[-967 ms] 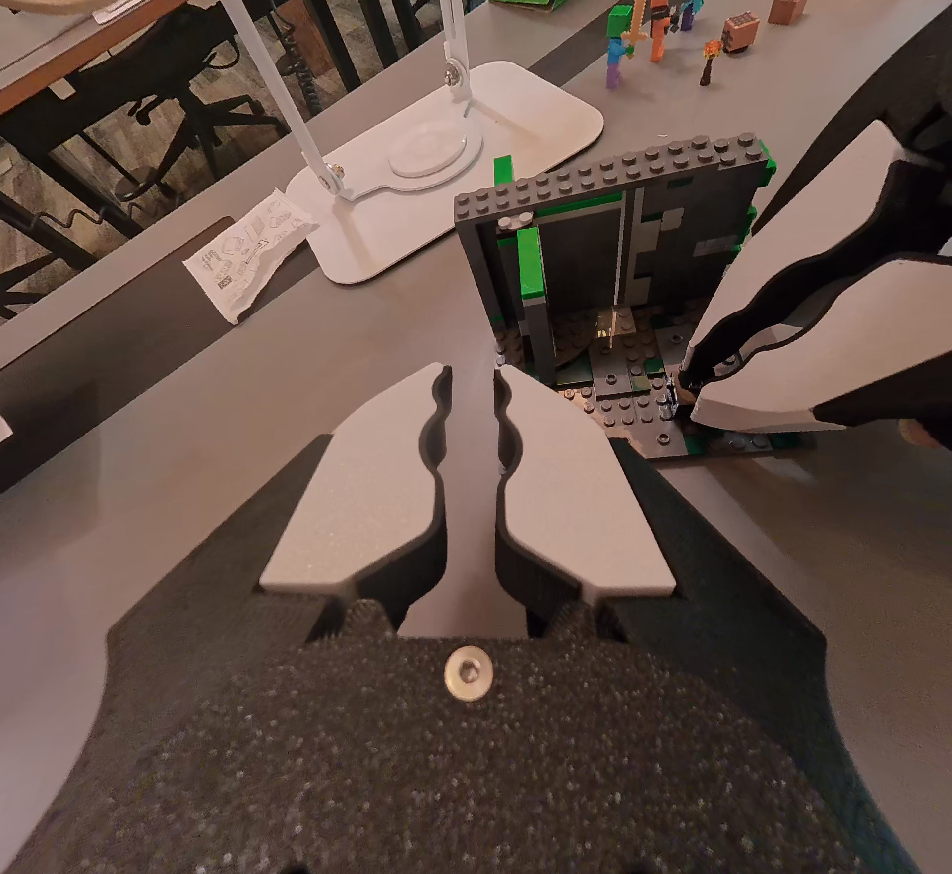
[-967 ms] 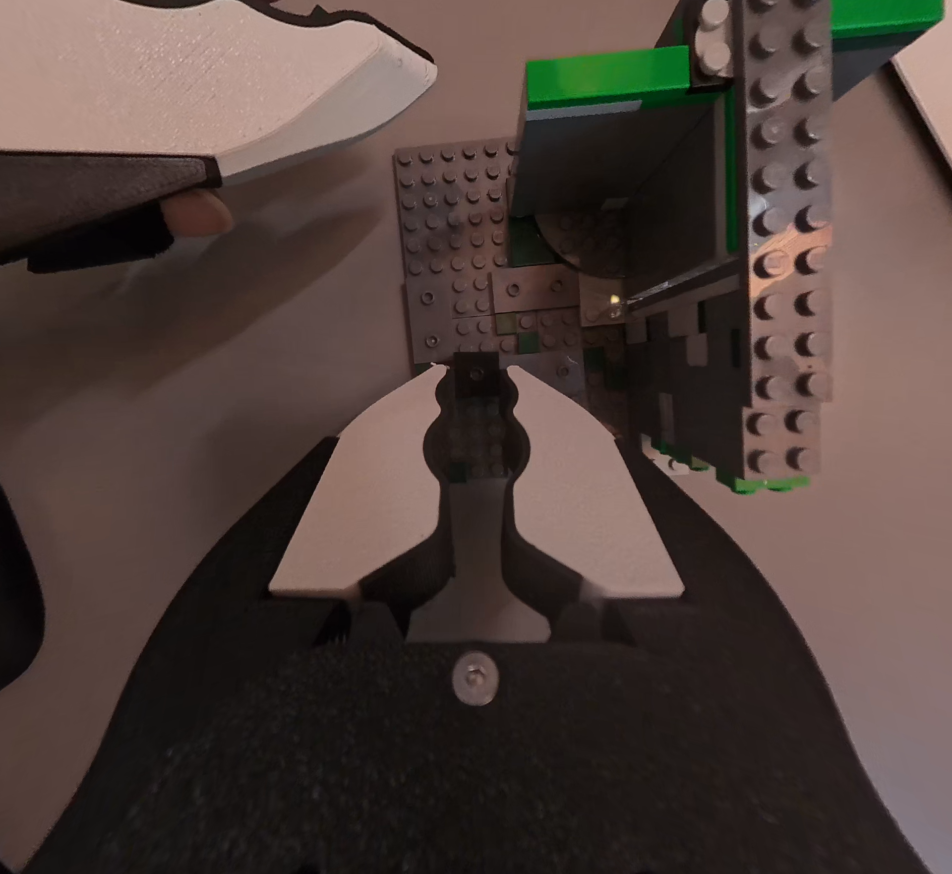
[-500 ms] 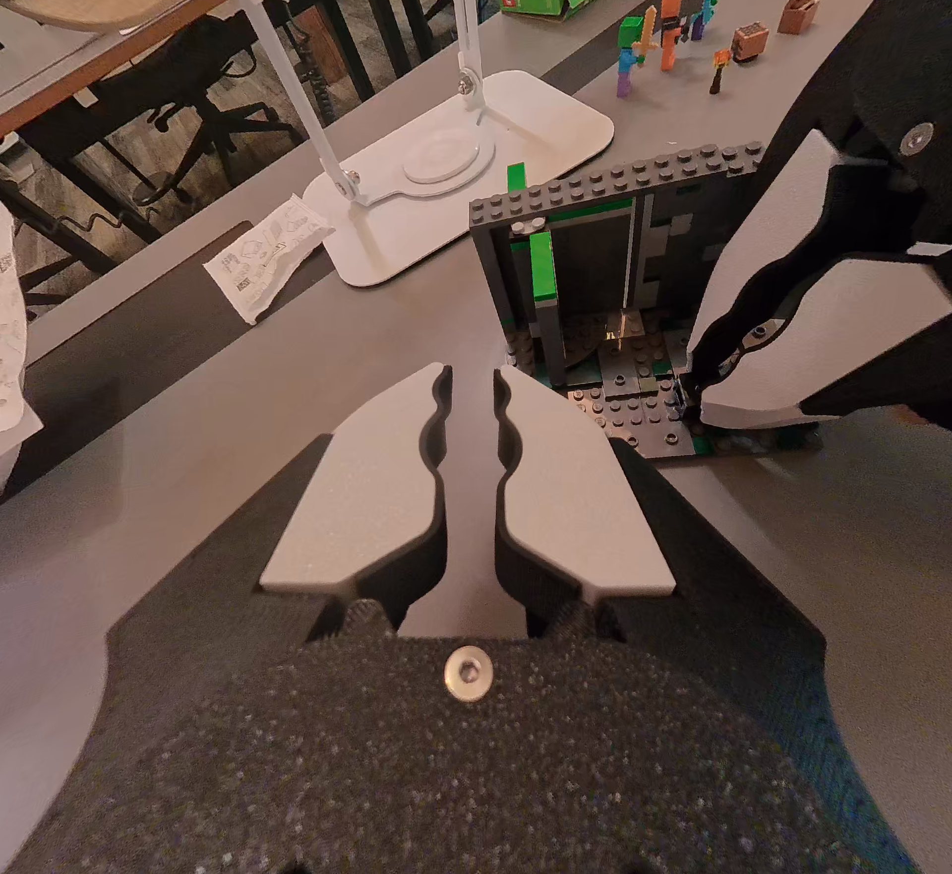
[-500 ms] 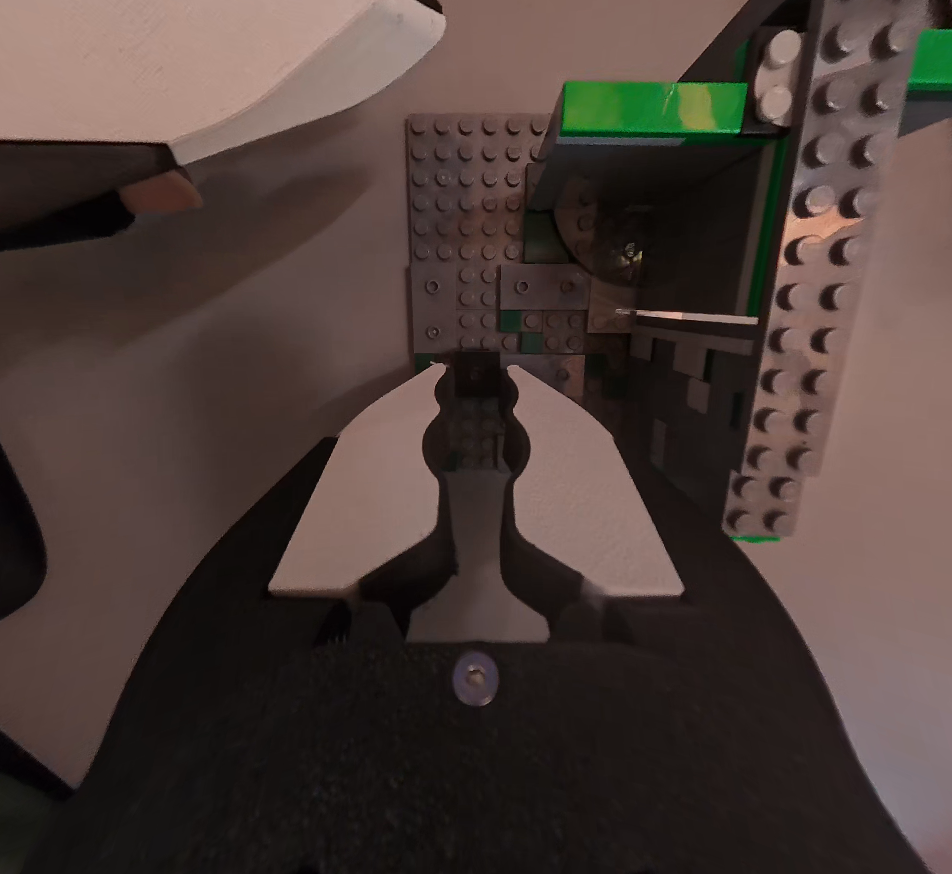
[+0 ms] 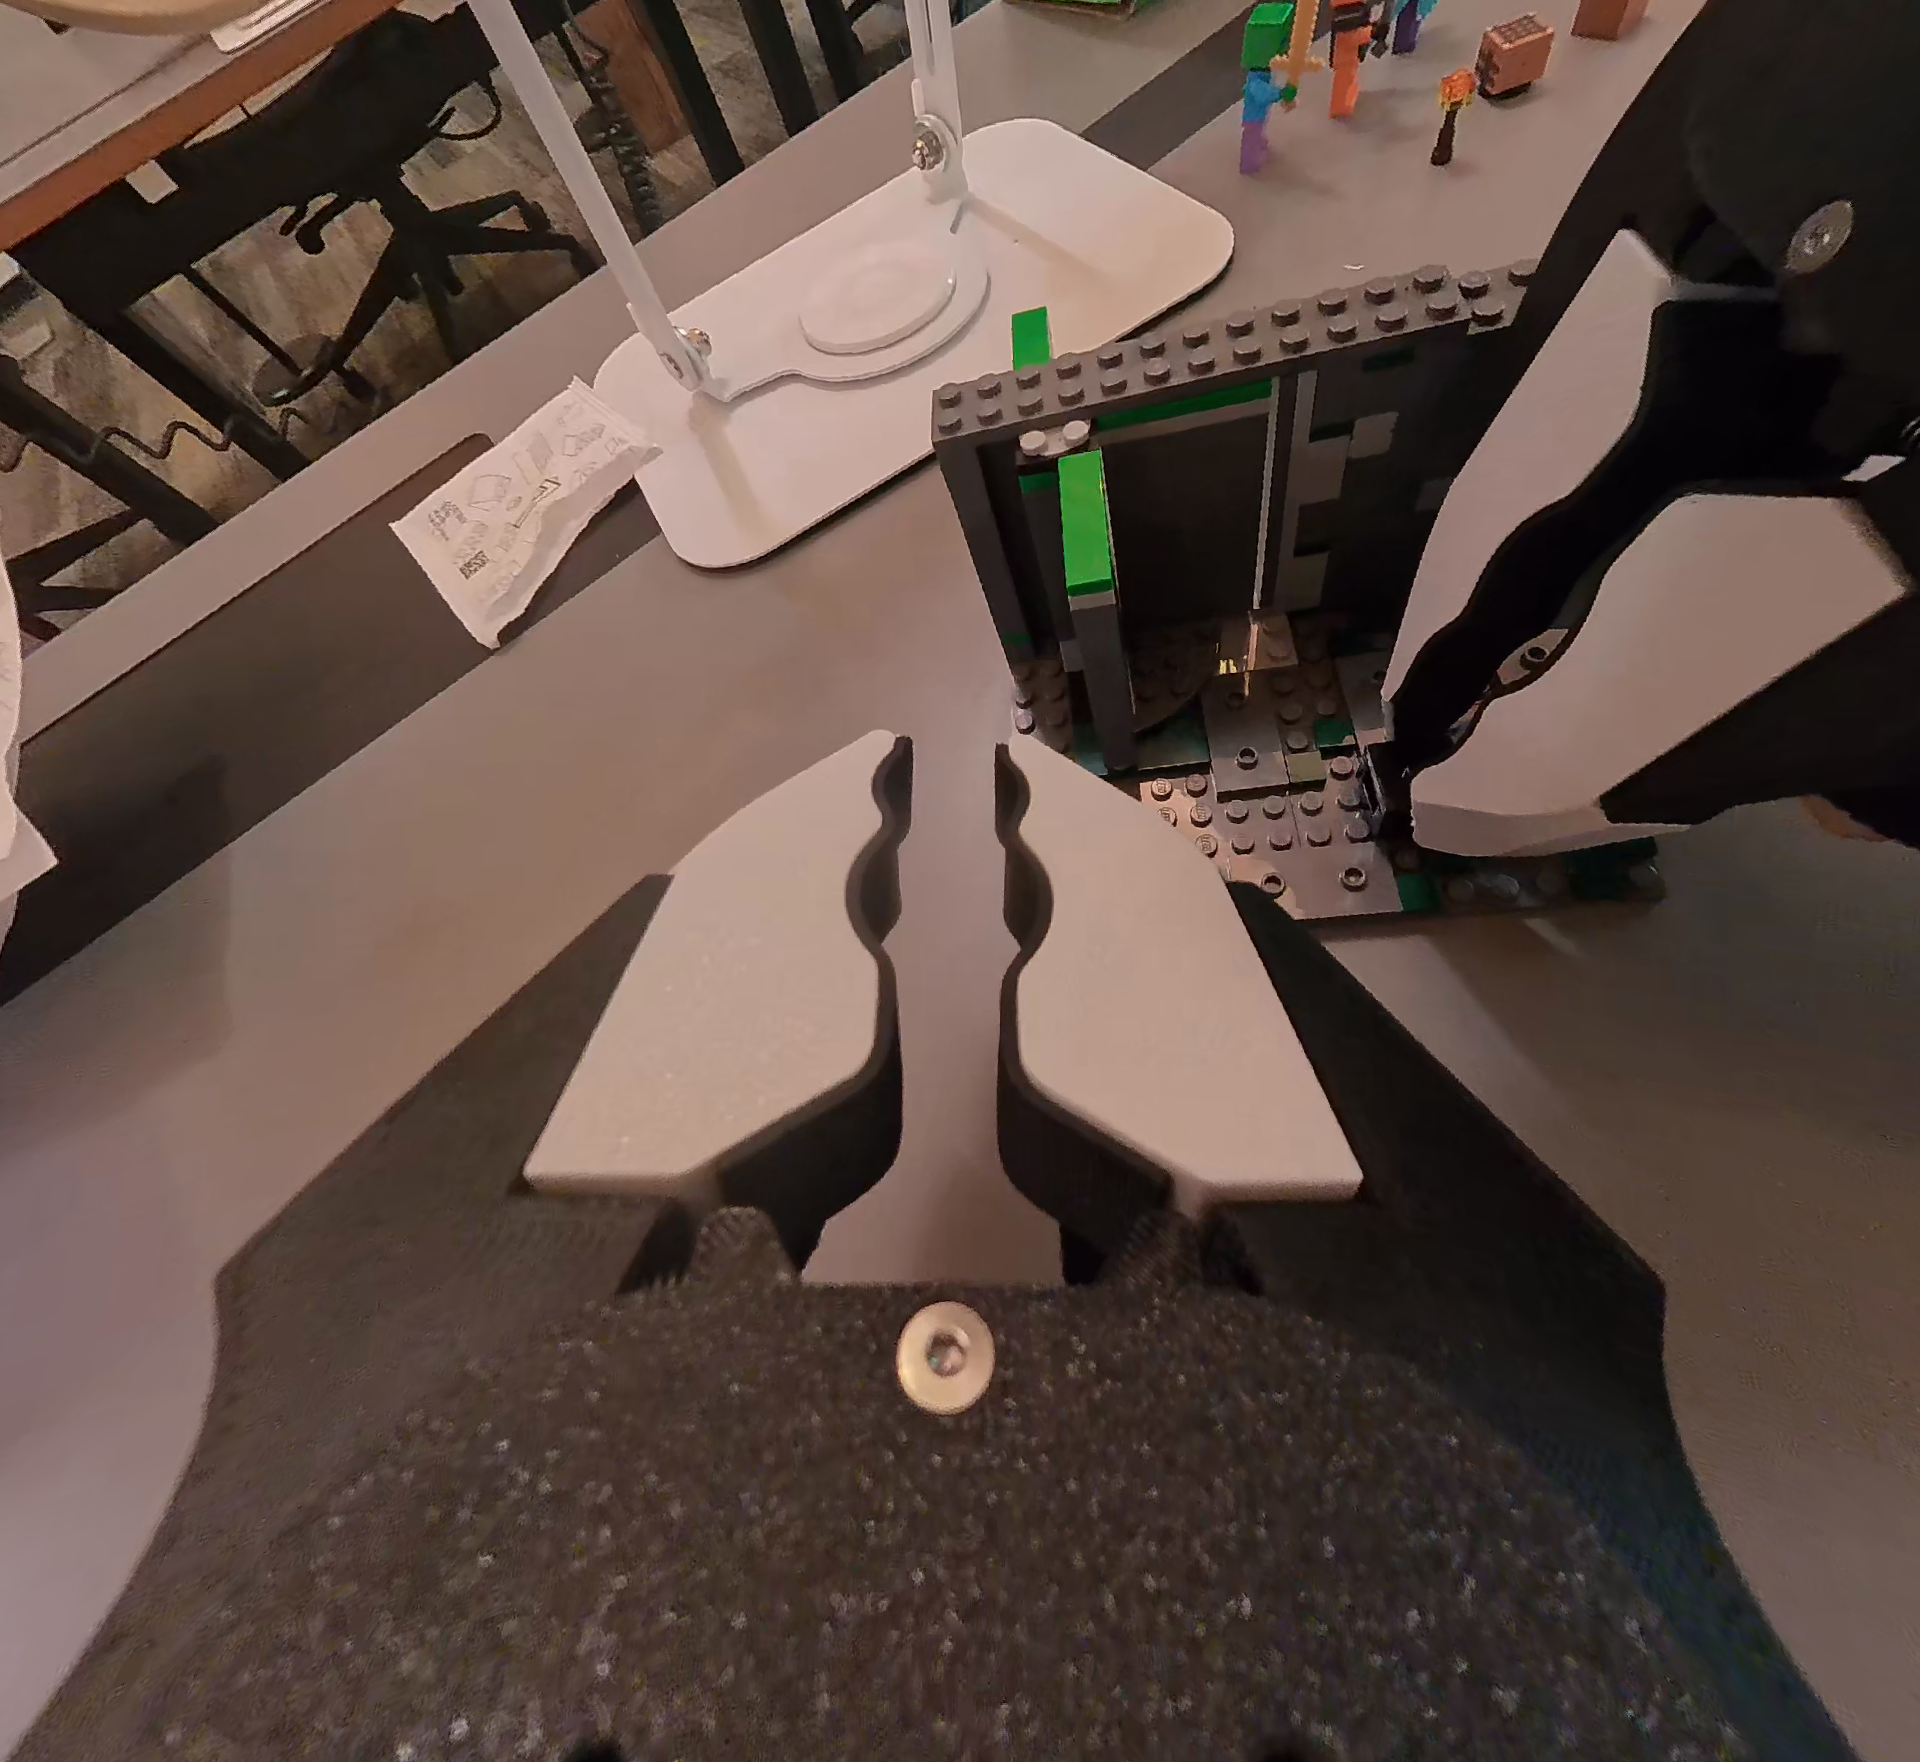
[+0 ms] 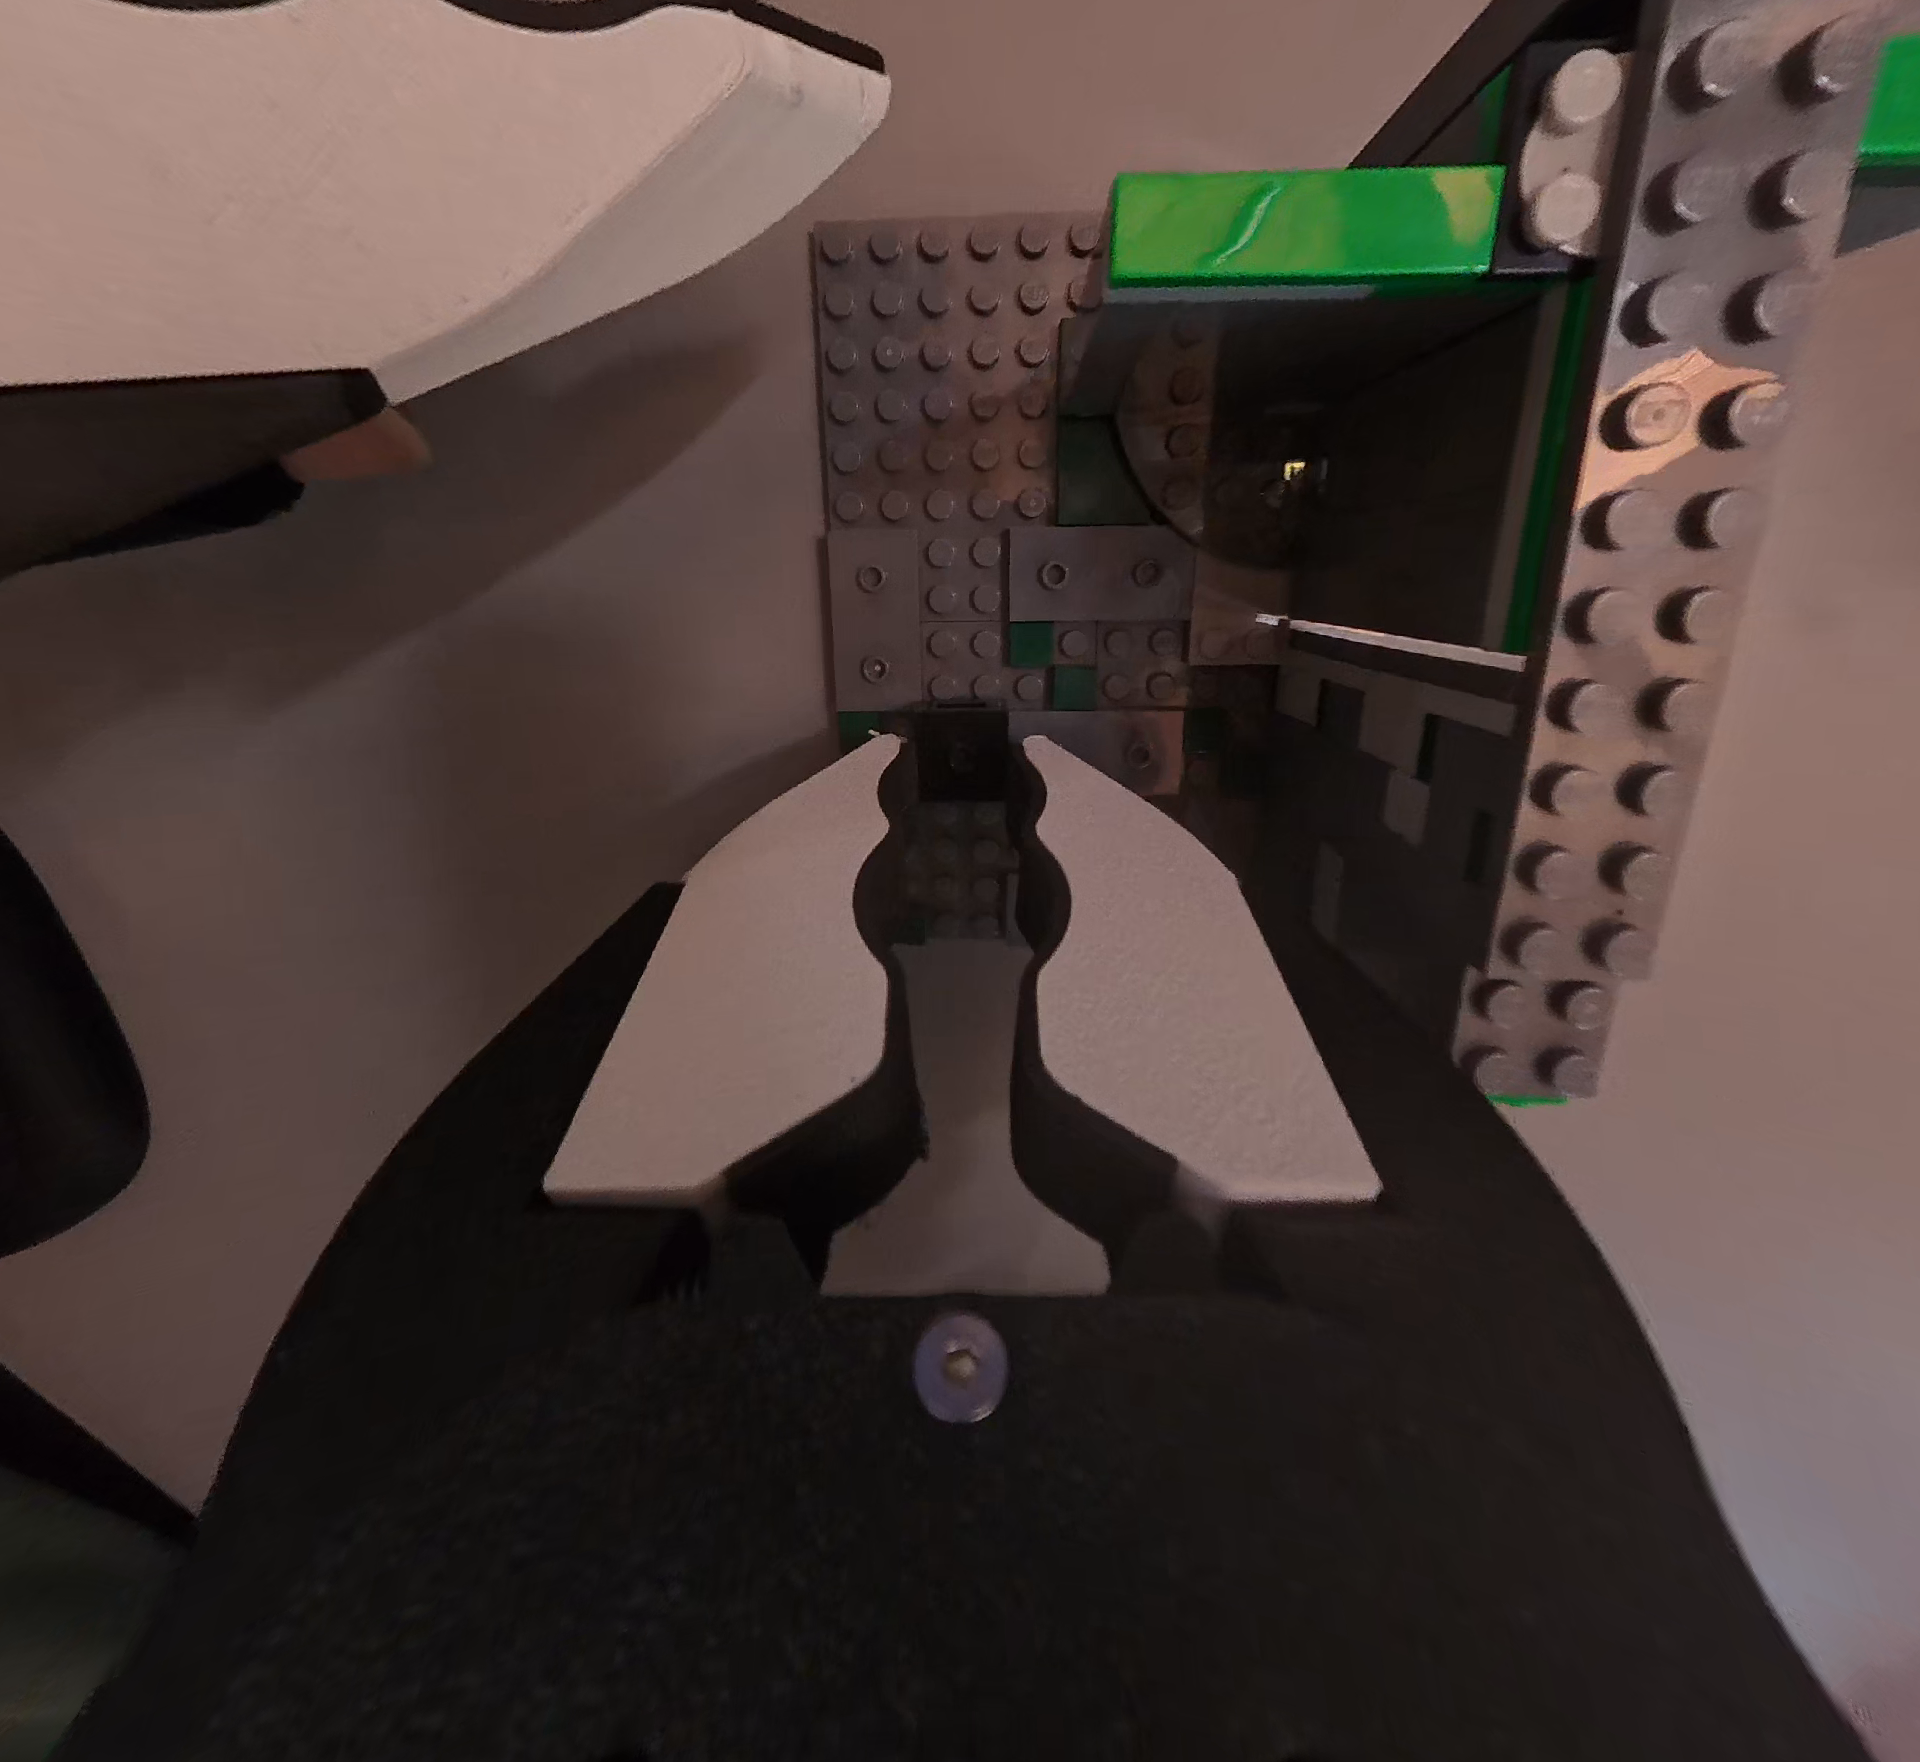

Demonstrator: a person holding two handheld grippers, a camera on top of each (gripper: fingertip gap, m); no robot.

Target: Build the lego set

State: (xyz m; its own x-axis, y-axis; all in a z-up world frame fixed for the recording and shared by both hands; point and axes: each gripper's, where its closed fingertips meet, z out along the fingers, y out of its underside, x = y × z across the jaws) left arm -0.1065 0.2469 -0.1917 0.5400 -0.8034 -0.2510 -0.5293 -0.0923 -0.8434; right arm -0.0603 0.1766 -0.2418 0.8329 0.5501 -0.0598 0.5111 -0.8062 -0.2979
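Left gripper (image 5: pixel 951 756) backed off, empty, ajar. Right gripper (image 6: pixel 961 746) clamps small dark plate (image 6: pixel 961 765) at baseplate (image 6: pixel 935 382) edge; light, rigid, pinch its sides.

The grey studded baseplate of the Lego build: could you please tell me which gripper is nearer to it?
Right. The right gripper has its tips at the baseplate, pinching a small dark piece. The left gripper hovers empty off its corner.

Lamp base (image 5: pixel 935 341) and build (image 5: pixel 1226 569) flank bare tabletop (image 5: pixel 727 725).
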